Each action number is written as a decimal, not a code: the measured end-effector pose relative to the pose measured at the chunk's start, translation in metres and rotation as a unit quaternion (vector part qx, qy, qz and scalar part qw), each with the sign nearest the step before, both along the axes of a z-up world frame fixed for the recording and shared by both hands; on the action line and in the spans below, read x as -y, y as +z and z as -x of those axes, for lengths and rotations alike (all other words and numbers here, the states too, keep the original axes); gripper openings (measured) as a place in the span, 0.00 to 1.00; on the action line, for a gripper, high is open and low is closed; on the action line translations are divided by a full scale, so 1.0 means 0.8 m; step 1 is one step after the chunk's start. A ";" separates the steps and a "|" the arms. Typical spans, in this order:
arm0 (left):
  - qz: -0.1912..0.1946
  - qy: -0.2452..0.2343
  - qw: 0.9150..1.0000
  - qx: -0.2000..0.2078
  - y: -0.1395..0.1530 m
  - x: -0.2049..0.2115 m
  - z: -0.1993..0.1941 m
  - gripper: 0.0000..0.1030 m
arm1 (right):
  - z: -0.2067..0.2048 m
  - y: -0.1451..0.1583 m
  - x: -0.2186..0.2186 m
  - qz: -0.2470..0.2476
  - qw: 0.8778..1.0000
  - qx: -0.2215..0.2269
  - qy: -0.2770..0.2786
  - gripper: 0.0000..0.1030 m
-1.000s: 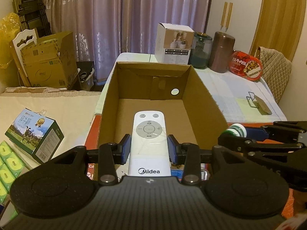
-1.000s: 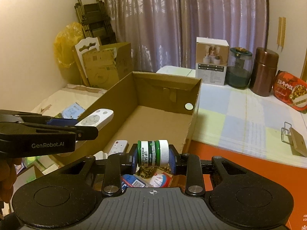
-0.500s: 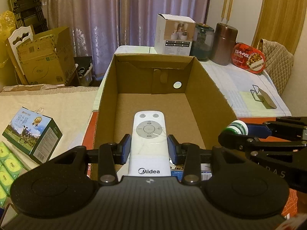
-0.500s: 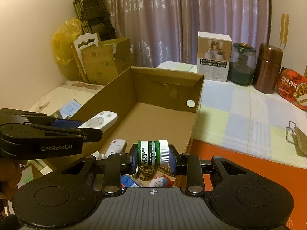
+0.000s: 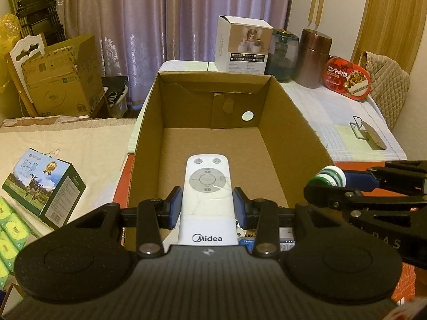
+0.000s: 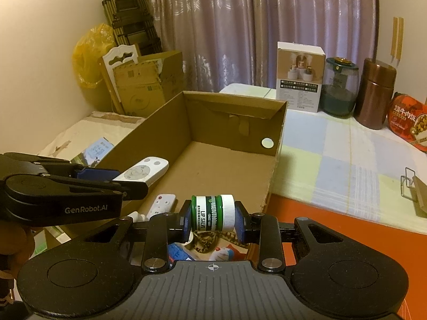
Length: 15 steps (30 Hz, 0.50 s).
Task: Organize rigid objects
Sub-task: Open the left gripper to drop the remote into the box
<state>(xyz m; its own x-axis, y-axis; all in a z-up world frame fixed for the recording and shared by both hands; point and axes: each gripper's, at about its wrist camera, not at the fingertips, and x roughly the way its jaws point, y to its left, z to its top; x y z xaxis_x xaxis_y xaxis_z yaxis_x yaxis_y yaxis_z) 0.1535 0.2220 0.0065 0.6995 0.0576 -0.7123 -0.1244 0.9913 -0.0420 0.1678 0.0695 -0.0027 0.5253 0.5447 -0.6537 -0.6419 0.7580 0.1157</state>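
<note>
My left gripper (image 5: 207,208) is shut on a white Midea remote (image 5: 207,186) and holds it over the near end of an open cardboard box (image 5: 291,122). The remote (image 6: 145,172) and the box (image 6: 277,144) also show in the right wrist view. My right gripper (image 6: 213,220) is shut on a green lip salve jar with a white cap (image 6: 212,212), held at the box's near right corner. The jar (image 5: 329,176) shows at the right in the left wrist view. The box floor is bare.
A second small white remote (image 6: 162,204) and printed packets (image 6: 213,250) lie below the grippers. A white carton (image 5: 242,45), glass jar (image 5: 283,50), brown canister (image 5: 315,57) and red tin (image 5: 347,78) stand behind the box. A milk carton box (image 5: 45,186) lies left.
Both grippers have moved forward and a little higher toward the box, each still holding its object. The box looms larger and its floor shows more.
</note>
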 end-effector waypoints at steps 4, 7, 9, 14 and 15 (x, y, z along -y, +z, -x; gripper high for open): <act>0.002 -0.001 1.000 -0.002 -0.002 -0.002 -0.005 0.34 | 0.000 0.000 0.000 -0.001 1.000 -0.001 0.000 0.28; 0.008 -0.002 1.000 -0.005 -0.004 -0.003 -0.008 0.34 | -0.001 0.001 -0.001 -0.001 1.000 -0.001 0.000 0.28; 0.024 -0.002 1.000 0.000 -0.007 -0.006 -0.009 0.35 | -0.001 0.001 -0.001 -0.001 1.000 -0.001 0.000 0.28; 0.016 0.013 1.000 0.012 0.003 -0.010 -0.002 0.35 | -0.001 0.003 0.000 -0.003 1.000 0.000 -0.001 0.28; 0.013 0.015 1.000 0.014 0.006 -0.010 0.000 0.35 | -0.002 0.004 0.000 -0.003 1.000 0.000 -0.002 0.28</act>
